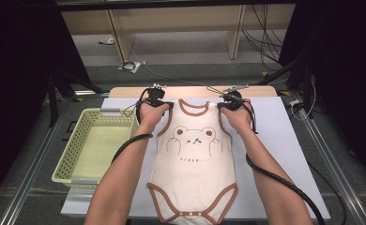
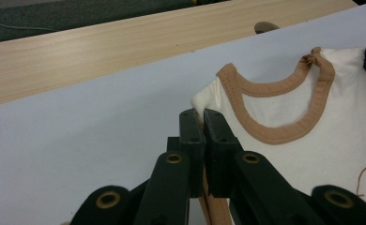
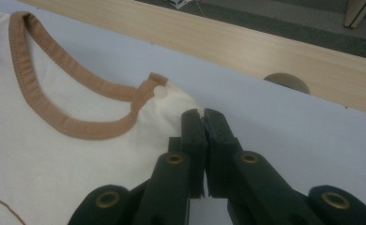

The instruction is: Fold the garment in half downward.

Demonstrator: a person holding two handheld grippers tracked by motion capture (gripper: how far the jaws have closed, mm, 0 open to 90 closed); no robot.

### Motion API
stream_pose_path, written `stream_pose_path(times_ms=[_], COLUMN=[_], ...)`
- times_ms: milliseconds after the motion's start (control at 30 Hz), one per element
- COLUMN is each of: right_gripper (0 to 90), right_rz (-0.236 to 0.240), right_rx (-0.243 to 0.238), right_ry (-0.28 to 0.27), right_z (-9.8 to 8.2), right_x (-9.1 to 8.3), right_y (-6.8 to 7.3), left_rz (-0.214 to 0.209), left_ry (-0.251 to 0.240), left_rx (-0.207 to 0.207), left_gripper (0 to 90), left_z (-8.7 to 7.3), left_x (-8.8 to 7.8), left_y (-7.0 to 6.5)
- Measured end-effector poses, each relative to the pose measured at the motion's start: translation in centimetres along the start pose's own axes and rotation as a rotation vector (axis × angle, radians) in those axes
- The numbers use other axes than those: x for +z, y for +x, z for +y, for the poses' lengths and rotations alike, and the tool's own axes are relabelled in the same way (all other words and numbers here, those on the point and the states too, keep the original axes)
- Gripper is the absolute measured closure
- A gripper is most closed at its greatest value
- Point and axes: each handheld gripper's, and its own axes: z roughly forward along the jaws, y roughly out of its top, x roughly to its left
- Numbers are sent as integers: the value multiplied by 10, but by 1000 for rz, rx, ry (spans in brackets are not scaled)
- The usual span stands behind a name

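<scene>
A cream baby bodysuit point(image 1: 194, 164) with brown trim and a bear print lies flat on the white sheet point(image 1: 275, 140), neck away from the person. My left gripper point(image 1: 168, 105) is shut on its left shoulder strap; in the left gripper view the jaws point(image 2: 201, 112) pinch the cream fabric beside the brown neckline point(image 2: 270, 133). My right gripper point(image 1: 221, 105) is shut on the right shoulder; in the right gripper view the jaws point(image 3: 201, 113) clamp the cloth just past a small snap button point(image 3: 159, 92). Both hands rest low on the table.
A pale green perforated basket point(image 1: 73, 145) stands to the left of the sheet. The wooden table edge point(image 1: 190, 91) runs along the far side. Dark floor, cables and shelf legs lie beyond. Metal rails border both sides.
</scene>
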Motion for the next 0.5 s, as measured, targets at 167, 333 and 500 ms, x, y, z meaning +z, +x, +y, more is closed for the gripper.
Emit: stream_pose_path(times_ms=[167,333,500], right_gripper=[885,885,885], right_rz=[2,2,-1], right_rx=[-4,-17,-16], right_ry=[-14,-24,-38], right_z=[4,7,10], right_x=[-3,-6,-9], right_y=[2,4,5], left_rz=[-3,-9,-20], left_ry=[-11,-20,-30], left_rx=[-4,-1,7], left_gripper=[871,870,870], left_z=[3,4,7], left_x=[-4,-7,-11], left_y=[1,1,0])
